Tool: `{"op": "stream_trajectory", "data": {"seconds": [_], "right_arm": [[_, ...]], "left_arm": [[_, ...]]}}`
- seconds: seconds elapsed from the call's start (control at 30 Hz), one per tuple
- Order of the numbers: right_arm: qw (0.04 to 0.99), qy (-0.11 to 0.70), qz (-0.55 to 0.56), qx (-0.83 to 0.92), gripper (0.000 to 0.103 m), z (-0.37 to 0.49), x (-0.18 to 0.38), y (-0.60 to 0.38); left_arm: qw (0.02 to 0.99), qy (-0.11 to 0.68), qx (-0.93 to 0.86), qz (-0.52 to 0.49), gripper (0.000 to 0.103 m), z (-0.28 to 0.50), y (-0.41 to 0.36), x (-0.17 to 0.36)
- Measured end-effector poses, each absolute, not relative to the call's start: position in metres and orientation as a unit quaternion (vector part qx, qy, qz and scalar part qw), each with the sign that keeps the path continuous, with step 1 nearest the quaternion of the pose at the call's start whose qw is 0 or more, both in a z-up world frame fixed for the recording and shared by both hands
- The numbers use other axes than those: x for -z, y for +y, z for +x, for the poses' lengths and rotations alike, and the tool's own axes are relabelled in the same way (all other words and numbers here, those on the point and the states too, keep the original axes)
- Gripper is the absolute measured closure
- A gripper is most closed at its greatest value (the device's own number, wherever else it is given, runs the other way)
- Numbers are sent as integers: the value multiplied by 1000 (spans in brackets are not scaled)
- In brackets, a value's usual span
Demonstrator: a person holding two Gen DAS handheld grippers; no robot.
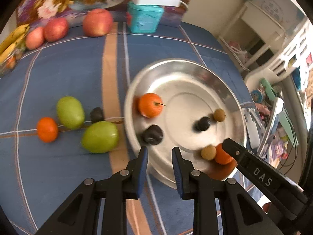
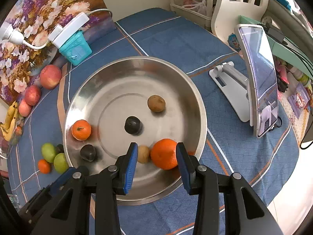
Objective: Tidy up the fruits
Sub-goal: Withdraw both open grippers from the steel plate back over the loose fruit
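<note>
A steel bowl on the blue cloth holds several fruits: a tangerine, two dark plums, two small brown fruits and an orange. Left of the bowl, on the cloth, lie two green fruits, a small tangerine and a dark plum. My left gripper hovers over the bowl's near-left rim, jaws close together and empty. My right gripper stands open over the bowl's near side. The orange and a brown fruit rest in the bowl between its fingertips.
Three red apples and bananas lie at the far left. A teal box carrying a white power strip stands behind the bowl. A phone on a stand is right of the bowl, close to the table's edge.
</note>
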State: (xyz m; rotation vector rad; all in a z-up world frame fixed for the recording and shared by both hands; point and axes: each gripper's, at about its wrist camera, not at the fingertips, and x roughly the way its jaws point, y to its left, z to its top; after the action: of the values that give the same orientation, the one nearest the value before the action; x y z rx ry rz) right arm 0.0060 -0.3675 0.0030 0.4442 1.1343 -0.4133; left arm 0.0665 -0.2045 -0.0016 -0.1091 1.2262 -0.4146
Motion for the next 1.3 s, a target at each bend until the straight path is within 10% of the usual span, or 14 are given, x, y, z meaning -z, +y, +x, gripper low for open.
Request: {"op": "stream_trajectory", "data": {"seconds": [0.8,1.17,1.3], "right_arm": [[821,535,158,122,62,31,-16,-286],[830,539,120,81,61,47,-20,-229],[832,540,108,75,45,51,-19,-217]], "left_arm": [[811,548,14,-203,74,99,-24,-7],[812,540,-28,-220,39,98,14,-6],[812,541,-40,-215,26,99,18,-5]]}}
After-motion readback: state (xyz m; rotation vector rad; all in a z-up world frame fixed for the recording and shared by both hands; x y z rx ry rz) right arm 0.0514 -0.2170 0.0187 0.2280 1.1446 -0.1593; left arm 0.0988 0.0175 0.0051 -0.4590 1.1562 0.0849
